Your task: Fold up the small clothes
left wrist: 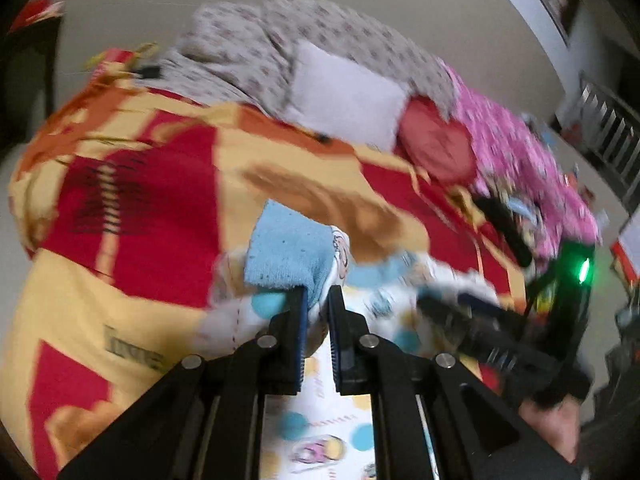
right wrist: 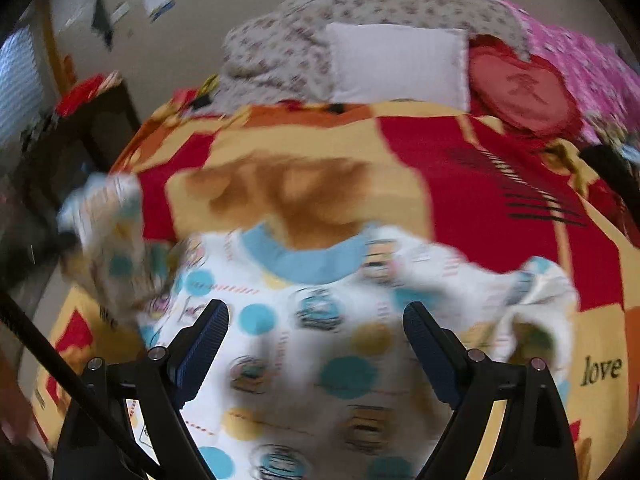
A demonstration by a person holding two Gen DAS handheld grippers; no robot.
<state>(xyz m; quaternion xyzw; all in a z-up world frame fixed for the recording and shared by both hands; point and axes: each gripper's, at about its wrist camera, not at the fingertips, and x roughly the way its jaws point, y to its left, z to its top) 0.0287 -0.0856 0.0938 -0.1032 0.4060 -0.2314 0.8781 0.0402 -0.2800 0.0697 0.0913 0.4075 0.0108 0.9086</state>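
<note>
A small white shirt (right wrist: pixel 320 344) with blue and yellow dots and a blue collar (right wrist: pixel 304 264) lies on a red and yellow bedspread (right wrist: pixel 500 168). My left gripper (left wrist: pixel 318 294) is shut on the shirt's sleeve at its light blue cuff (left wrist: pixel 288 256), and the sleeve is raised off the bed. In the right wrist view that lifted sleeve (right wrist: pixel 108 220) shows blurred at the left. My right gripper (right wrist: pixel 316 312) hovers open over the shirt's chest with nothing between its fingers. It also shows as a blurred dark shape, the right gripper (left wrist: pixel 460 312), in the left wrist view.
At the bed's far end lie a white pillow (right wrist: pixel 400 64), a red heart cushion (right wrist: pixel 524 96), a grey floral quilt (right wrist: pixel 288 48) and a pink blanket (right wrist: pixel 592 68). Dark furniture (right wrist: pixel 72 152) stands left of the bed. A person's hand (left wrist: pixel 548 424) holds the right gripper.
</note>
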